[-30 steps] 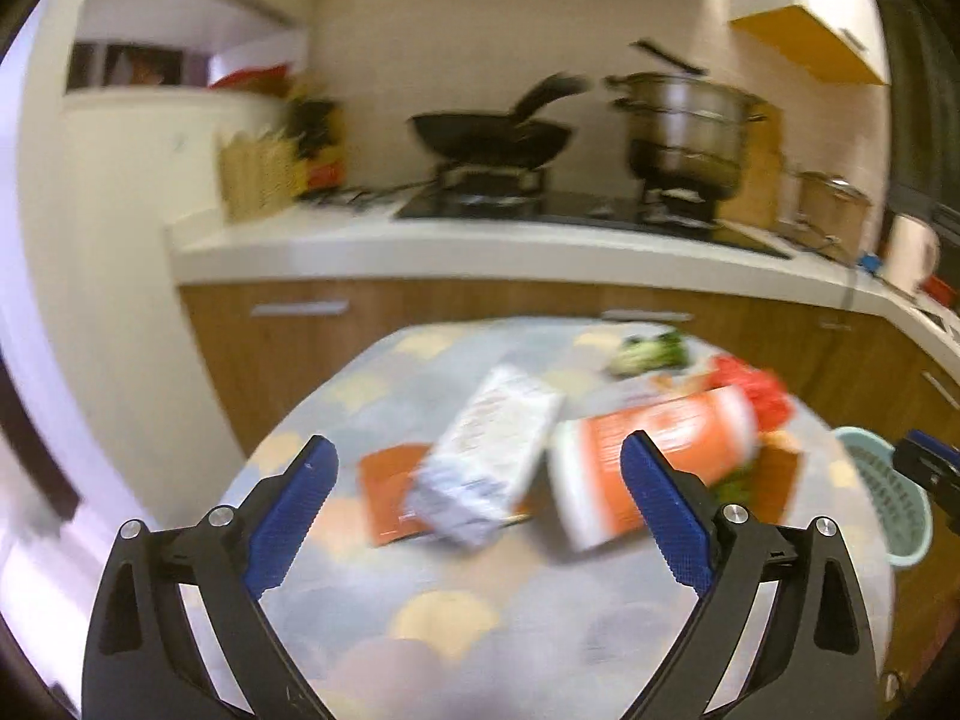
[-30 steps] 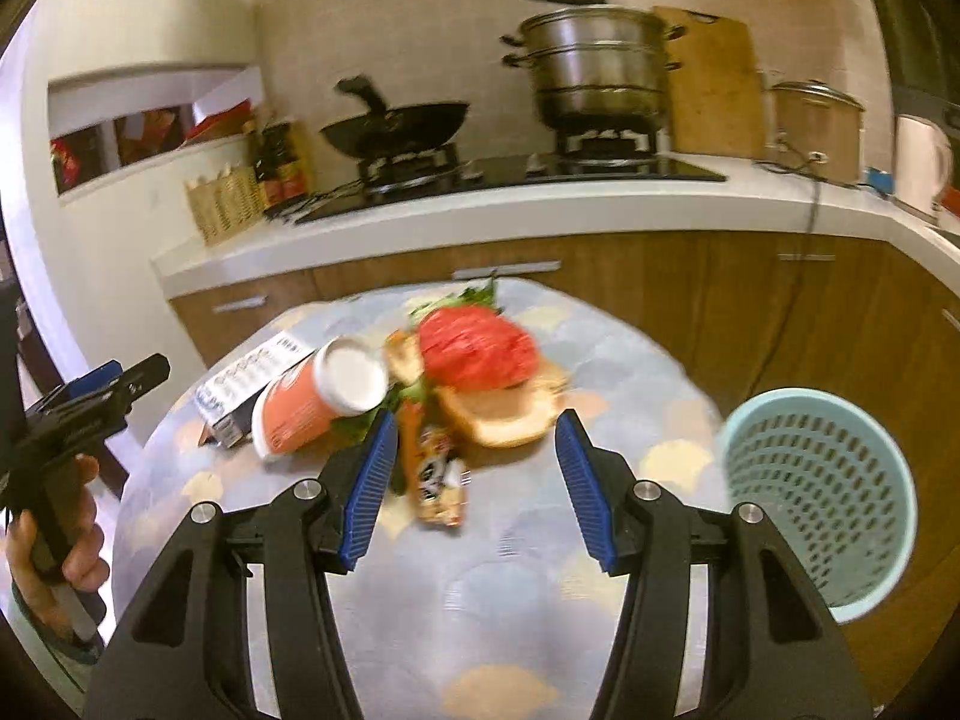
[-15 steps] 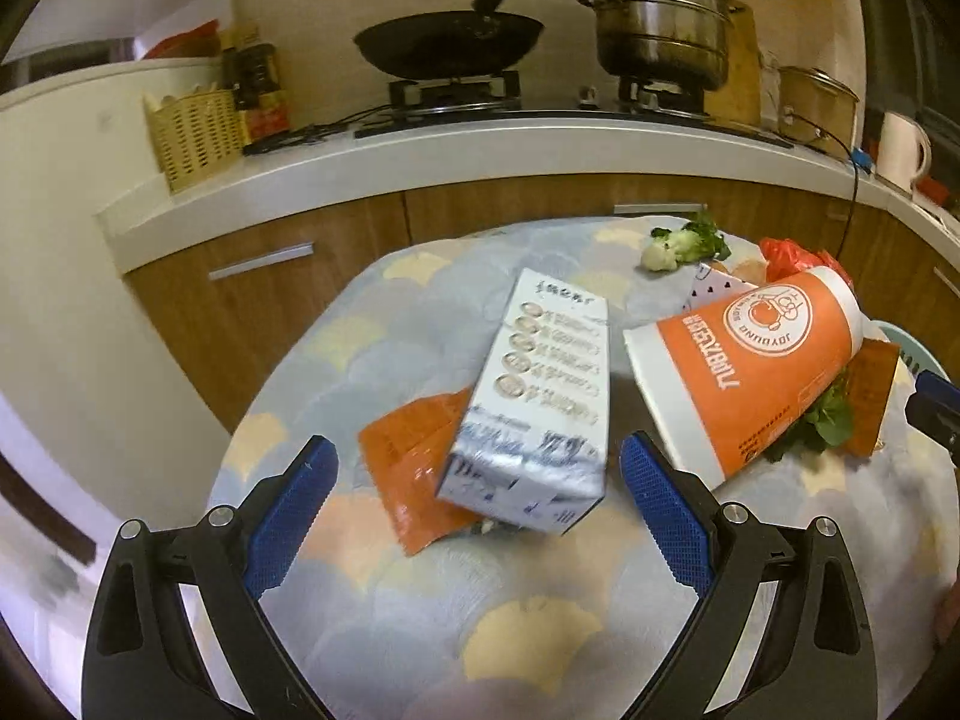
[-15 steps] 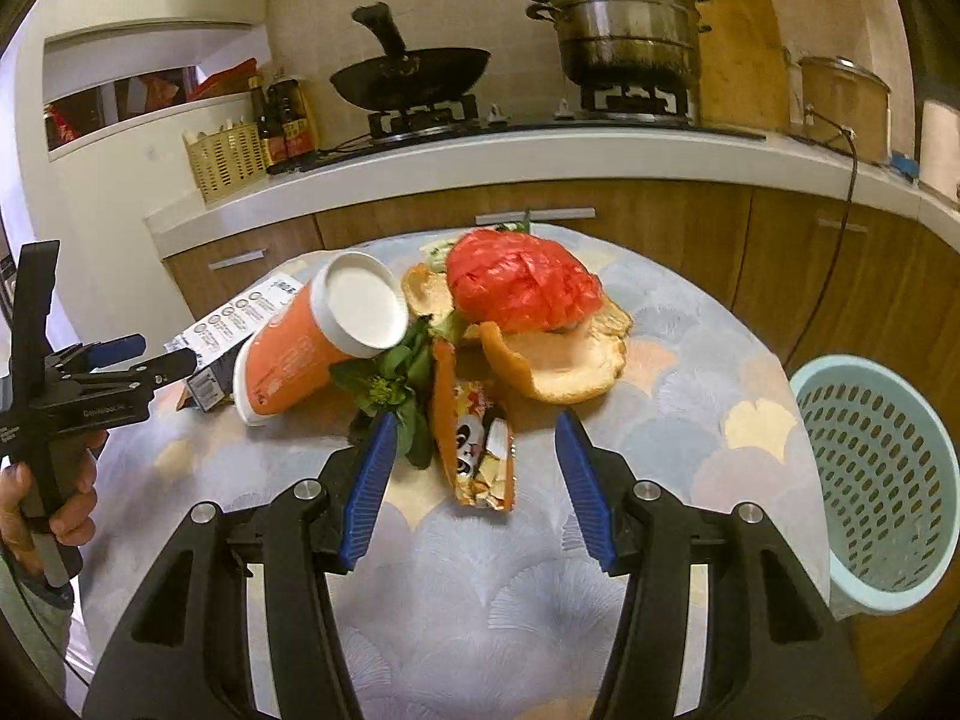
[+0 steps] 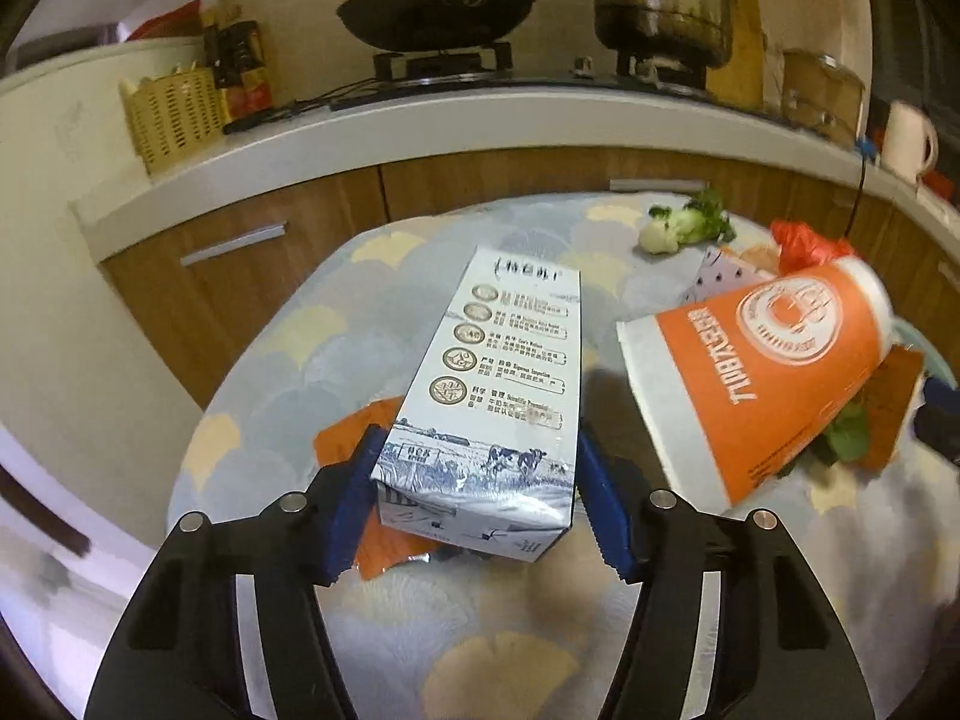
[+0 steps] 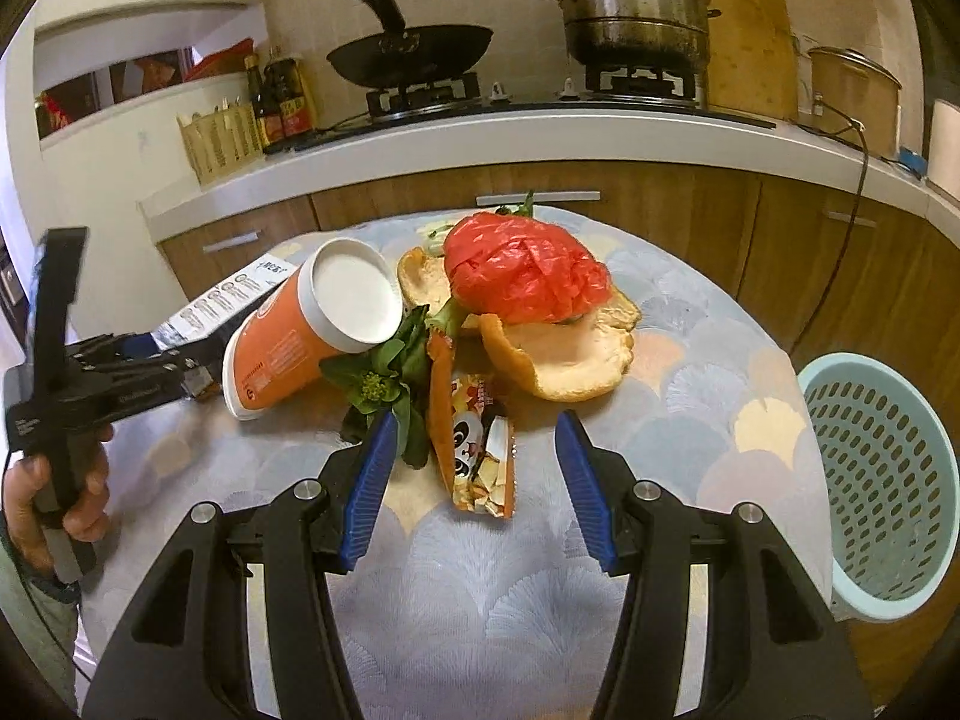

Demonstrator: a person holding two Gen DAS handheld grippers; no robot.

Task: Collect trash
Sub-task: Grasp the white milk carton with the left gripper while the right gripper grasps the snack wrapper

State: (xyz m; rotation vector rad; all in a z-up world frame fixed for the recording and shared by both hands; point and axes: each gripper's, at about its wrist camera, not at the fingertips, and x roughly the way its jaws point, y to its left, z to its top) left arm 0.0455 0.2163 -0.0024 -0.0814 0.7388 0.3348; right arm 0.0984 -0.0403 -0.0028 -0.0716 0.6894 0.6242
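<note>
My left gripper [image 5: 477,480] is shut on the near end of a white milk carton [image 5: 498,390] lying on an orange wrapper [image 5: 348,438]. An orange paper cup [image 5: 762,384] lies on its side to the right; it also shows in the right wrist view [image 6: 300,330]. My right gripper [image 6: 474,480] is open just before a panda snack wrapper [image 6: 474,450], with its jaws on either side of it. Behind lie greens [image 6: 384,384], fruit peel [image 6: 558,354] and a red plastic bag [image 6: 522,276]. The left gripper [image 6: 150,360] shows at the left of that view.
A light blue perforated basket [image 6: 876,480] stands right of the round table [image 6: 480,600]. A vegetable stub [image 5: 678,228] lies at the table's far side. Behind are a counter with a wok [image 6: 414,54], a steamer pot [image 6: 636,6] and a yellow basket [image 5: 174,114].
My left gripper moved forward and shut on the milk carton. My right gripper moved closer to the snack wrapper and stayed open.
</note>
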